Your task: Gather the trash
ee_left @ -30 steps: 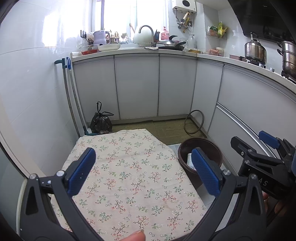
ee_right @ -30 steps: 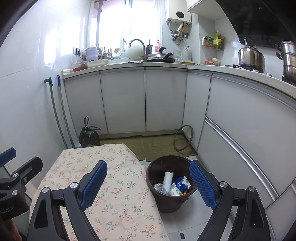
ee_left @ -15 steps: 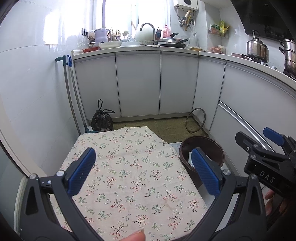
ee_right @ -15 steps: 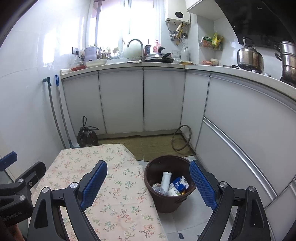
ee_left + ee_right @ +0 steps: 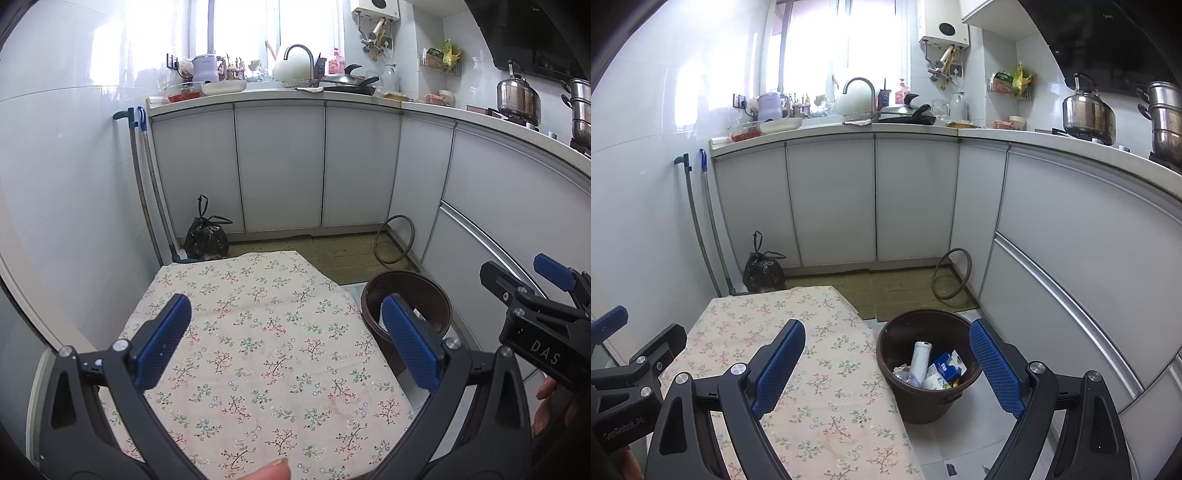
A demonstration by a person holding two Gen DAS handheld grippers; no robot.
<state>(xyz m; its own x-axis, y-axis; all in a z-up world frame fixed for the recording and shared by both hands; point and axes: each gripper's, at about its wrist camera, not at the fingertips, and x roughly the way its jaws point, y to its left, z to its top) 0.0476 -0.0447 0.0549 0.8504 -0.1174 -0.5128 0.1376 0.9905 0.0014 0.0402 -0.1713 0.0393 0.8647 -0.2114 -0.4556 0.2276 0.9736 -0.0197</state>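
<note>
The bin [image 5: 929, 369], a dark brown bucket, stands on the floor at lower centre of the right wrist view, just beside the right edge of the worktop [image 5: 812, 369]. Inside it lie a white bottle [image 5: 921, 357], a blue and white carton [image 5: 945, 367] and some crumpled scraps. In the left wrist view the bin [image 5: 406, 295] shows at middle right, partly behind a blue pad. The worktop wears a floral cloth [image 5: 266, 339] with nothing lying on it.

The right tool [image 5: 886, 373] hangs released, its blue pads wide apart, one over the cloth and one right of the bin, grasping nothing. The left tool [image 5: 284, 336] is likewise spread and bare above the cloth.

Farther back, a tied black bag [image 5: 764, 271] sits on the floor by the cabinets, and a ring [image 5: 951, 273] leans against the corner cabinet.
</note>
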